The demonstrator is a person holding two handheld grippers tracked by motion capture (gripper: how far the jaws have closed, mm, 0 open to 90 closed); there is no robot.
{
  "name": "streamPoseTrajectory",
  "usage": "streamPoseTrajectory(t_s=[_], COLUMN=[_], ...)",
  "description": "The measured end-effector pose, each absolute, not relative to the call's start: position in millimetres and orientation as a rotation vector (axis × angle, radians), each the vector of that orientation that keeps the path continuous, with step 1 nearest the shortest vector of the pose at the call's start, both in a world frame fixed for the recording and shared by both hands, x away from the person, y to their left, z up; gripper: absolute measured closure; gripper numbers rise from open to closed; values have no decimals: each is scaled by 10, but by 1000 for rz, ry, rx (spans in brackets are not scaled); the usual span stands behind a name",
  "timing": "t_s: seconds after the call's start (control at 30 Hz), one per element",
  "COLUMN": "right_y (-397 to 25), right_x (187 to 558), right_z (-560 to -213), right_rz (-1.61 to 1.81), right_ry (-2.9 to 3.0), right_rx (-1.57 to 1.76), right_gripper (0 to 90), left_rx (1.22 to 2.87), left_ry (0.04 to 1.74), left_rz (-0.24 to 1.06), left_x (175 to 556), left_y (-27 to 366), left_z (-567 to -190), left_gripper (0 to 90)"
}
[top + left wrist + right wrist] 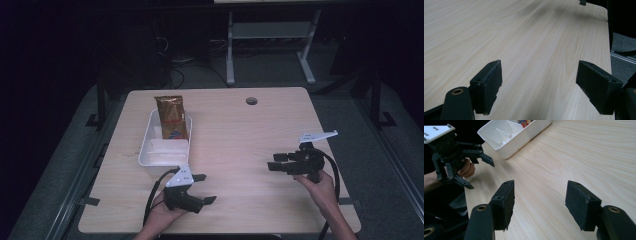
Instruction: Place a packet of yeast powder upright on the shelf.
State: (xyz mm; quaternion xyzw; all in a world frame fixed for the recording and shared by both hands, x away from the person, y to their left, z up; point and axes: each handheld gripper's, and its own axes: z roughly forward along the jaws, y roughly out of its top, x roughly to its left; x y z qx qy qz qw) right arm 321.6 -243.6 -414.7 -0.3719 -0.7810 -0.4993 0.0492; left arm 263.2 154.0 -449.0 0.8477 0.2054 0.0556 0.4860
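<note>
Both grippers hang just over the desk (240, 130) at the person's edge, and neither carries anything. The left gripper (205, 188) has its jaws spread wide, pointing out across bare wood; the right gripper (274, 162) also has its jaws spread, aimed leftward toward the other hand.

The thing nearest the work is the bag (171, 117), a shiny brown packet standing upright at the far end of the white tray (145, 150), which sits at the left side of the desk, just beyond the left gripper. The tray's near compartments look empty, apart from thin white dividers.

As I see it, the step in hand is the reach for the bag, and the left gripper is far better placed for it. It should first turn toward the tray, since at present it faces away from it. Coming in from above would keep the jaws clear of the tray's wall and dividers. Taking the bag across its narrow width, near the top seam, seems wise: foil of that sort is slippery and crumples, so a firm squeeze low on the body could crush what is inside. Lifting straight up before moving sideways should keep the tray from being dragged along. The right gripper could steady the tray's near rim if it shifts.
</note>
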Motion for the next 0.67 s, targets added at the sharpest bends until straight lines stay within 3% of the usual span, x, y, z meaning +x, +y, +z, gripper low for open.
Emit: streamPoseTrajectory(t_s=[0.33,0.47,0.67], right_y=[-2514,-2520,-2480], right_x=[3063,3007,2938], right_z=[-4260,-4342,-4441], right_rz=[-1556,-1526,-1467], right_ry=[-2375,-2368,-2391], right_rx=[-1162,-1149,-1129], right_gripper=[368,410,373], left_rx=[2062,2058,2056], left_ry=[499,502,502], left_rz=[139,144,148], left_x=[2633,2630,2626], left_y=[1552,1559,1565], left_z=[-4481,-4468,-4464], left_gripper=[202,202,202])
